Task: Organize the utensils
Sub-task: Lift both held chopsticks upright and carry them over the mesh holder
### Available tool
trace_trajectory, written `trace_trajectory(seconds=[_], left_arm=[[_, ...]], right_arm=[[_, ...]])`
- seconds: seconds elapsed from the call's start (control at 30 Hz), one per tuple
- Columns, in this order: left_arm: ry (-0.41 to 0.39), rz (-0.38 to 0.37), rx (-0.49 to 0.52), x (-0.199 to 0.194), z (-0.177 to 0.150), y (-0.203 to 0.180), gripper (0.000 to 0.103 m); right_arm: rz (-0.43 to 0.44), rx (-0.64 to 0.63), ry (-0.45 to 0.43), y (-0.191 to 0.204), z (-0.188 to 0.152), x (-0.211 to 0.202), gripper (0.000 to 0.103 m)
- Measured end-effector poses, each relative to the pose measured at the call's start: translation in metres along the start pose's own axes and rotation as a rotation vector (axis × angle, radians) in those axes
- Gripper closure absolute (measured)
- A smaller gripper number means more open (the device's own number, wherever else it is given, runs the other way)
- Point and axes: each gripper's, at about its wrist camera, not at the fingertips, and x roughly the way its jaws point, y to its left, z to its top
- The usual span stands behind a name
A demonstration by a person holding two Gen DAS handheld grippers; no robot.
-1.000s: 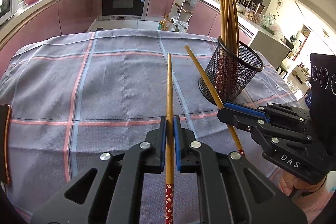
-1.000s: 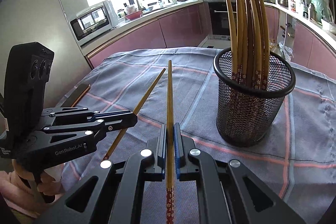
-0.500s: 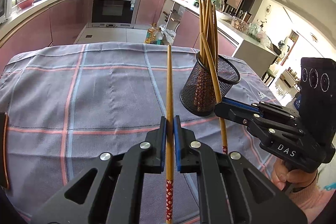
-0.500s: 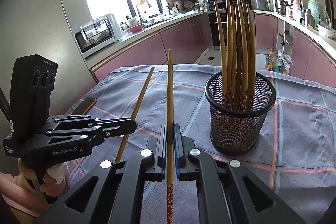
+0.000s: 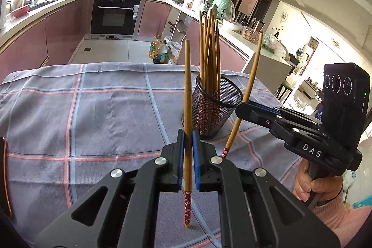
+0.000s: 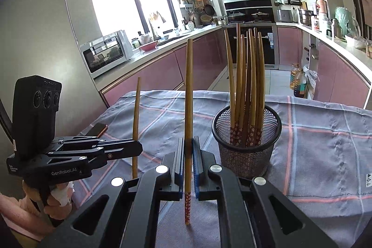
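Each black plastic gripper, left gripper (image 5: 188,143) and right gripper (image 6: 188,150), clamps one slim wooden chopstick (image 5: 187,90) (image 6: 188,90) with red flowered end beside the round black wire-mesh holder (image 6: 247,148) of chopsticks on checked cloth (image 5: 93,113). Only the right view shows a white microwave (image 6: 104,54).

Brown chopsticks (image 5: 187,85), red floral ends; black mesh cup (image 6: 247,155); seemingly grey-blue, pink-checked cloth (image 5: 104,113).

Home kitchen: built-in oven (image 5: 115,15), microwave (image 6: 104,53), pink cabinets (image 6: 153,71).
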Motion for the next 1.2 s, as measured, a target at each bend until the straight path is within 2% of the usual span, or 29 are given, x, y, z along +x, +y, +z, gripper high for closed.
trace_trajectory(seconds=[0.5,1.2], left_arm=[[-0.06,-0.024,0.018,-0.016,0.023,-0.008,0.096],[-0.165,-0.054,0.089,-0.032,0.078,-0.041,0.096]], right_arm=[[-0.005,-0.012,-0.081,-0.013,0.021,-0.026,0.097],[-0.076,-0.066,-0.188,-0.026,0.061,-0.064,0.097]])
